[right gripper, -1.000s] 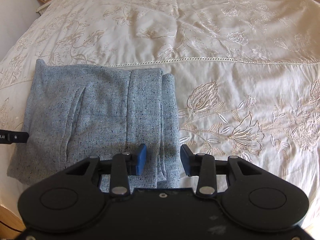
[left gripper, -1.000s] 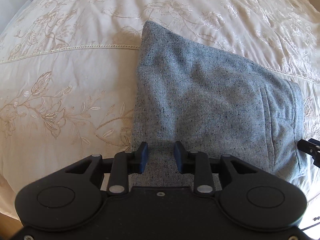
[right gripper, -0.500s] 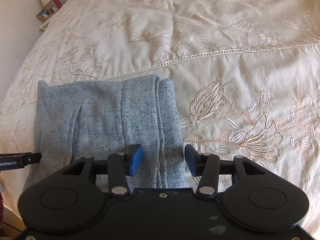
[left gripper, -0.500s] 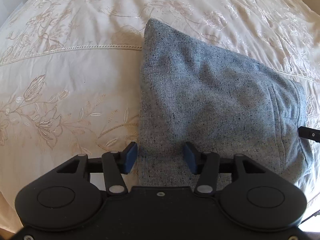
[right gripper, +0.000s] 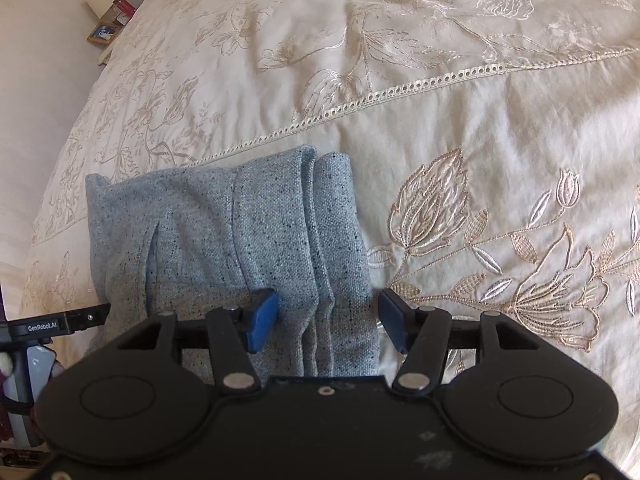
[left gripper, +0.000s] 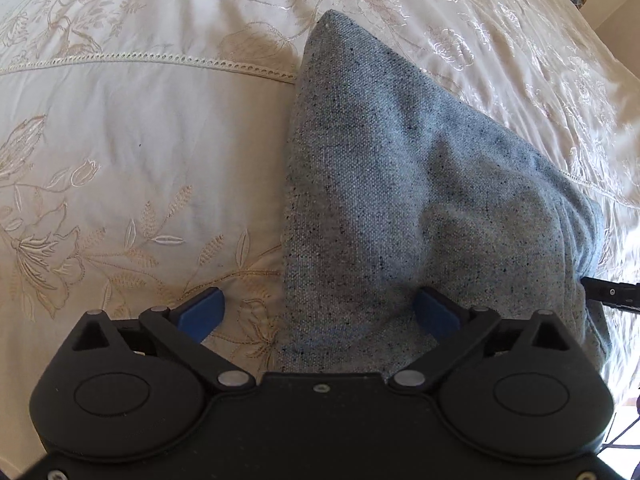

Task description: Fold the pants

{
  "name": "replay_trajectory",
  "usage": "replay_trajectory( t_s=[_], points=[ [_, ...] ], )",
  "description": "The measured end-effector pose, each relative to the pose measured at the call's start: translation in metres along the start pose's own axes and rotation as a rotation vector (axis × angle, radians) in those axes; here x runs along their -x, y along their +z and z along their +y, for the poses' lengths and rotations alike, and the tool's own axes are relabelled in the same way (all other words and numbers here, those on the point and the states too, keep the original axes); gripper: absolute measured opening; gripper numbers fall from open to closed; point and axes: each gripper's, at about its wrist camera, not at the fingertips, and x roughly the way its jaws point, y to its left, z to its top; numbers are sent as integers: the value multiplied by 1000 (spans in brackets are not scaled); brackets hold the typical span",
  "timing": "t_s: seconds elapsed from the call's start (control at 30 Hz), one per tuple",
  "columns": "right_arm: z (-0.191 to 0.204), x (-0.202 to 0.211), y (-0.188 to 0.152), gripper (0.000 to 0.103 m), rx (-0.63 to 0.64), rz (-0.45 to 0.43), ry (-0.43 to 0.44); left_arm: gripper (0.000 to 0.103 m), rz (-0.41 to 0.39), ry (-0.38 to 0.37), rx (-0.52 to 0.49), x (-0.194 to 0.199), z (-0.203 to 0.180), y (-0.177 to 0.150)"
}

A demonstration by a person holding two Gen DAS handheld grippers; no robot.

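Observation:
The grey-blue speckled pants [left gripper: 420, 200] lie folded into a compact rectangle on the bed. My left gripper [left gripper: 318, 314] is open wide over the near left corner of the fold, its blue pads straddling the left edge. The pants show in the right wrist view [right gripper: 248, 248] with the stacked folded edges on their right side. My right gripper [right gripper: 326, 318] is open, its pads on either side of those stacked edges. Neither gripper holds cloth. The left gripper's tip [right gripper: 80, 320] shows at the left in the right wrist view.
The cream embroidered bedspread [left gripper: 140, 160] with a lace seam [right gripper: 400, 92] covers the bed all around the pants. A bedside table with a lamp and a picture frame [right gripper: 106, 16] stands at the far left by the wall. The bed's near edge lies just below the grippers.
Both grippers have opened wider. Both have moved in closer and lower over the near edge of the folded pants. The pants have not moved.

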Motion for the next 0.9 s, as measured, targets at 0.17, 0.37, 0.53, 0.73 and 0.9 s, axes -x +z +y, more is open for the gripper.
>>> replay_trajectory(
  t_s=[0.17, 0.37, 0.53, 0.73, 0.9],
  points=[
    [9, 11, -3, 22, -38, -3, 19, 34, -24, -109, 48, 18, 0, -2],
    [57, 59, -5, 17, 88, -112, 1, 16, -163, -29, 45, 67, -15, -10],
    [93, 80, 23, 15, 189, -188, 22, 15, -291, 3, -15, 105, -24, 10],
    [128, 73, 86, 15, 239, -290, 71, 16, -416, 4, -9, 127, -8, 68],
    [135, 14, 140, 24, 149, -226, -80, 38, -341, 129, 21, 85, 13, 120]
  ],
)
